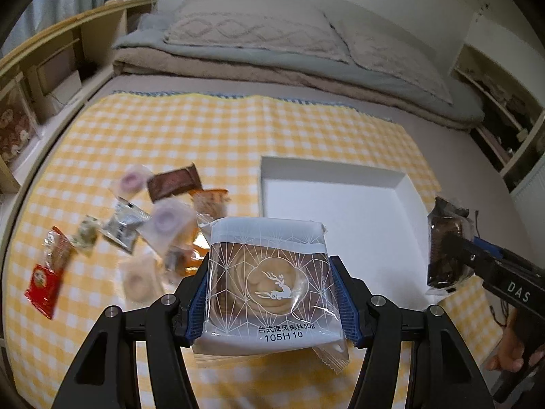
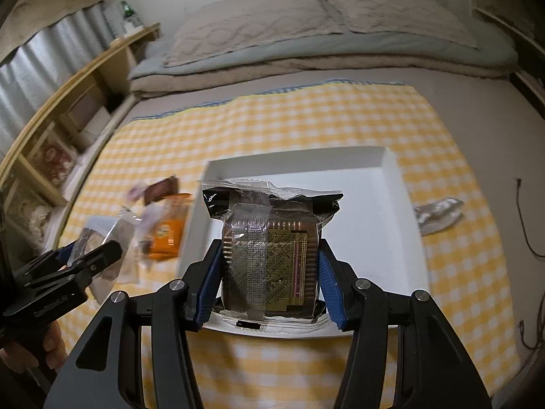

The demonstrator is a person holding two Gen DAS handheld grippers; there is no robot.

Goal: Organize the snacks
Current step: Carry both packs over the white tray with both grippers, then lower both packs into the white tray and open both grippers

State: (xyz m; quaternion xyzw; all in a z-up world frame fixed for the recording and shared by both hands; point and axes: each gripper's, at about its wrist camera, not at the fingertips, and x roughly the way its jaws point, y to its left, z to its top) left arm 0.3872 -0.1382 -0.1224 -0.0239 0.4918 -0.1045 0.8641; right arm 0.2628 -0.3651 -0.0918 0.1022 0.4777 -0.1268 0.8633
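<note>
The deer-print pastry packet [image 1: 272,283] reads "台式海风椰丝50g" and, just below that, "105H10". The right gripper [image 1: 453,255], beside the packet, bears "DAS". Lettering on the dark biscuit packet [image 2: 272,255] is illegible.

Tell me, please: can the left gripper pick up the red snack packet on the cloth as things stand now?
Probably not yet. The left gripper is shut on the deer-print pastry packet, so it has no free grip. The red packet itself lies uncovered at the pile's left edge; the path looks free.
</note>
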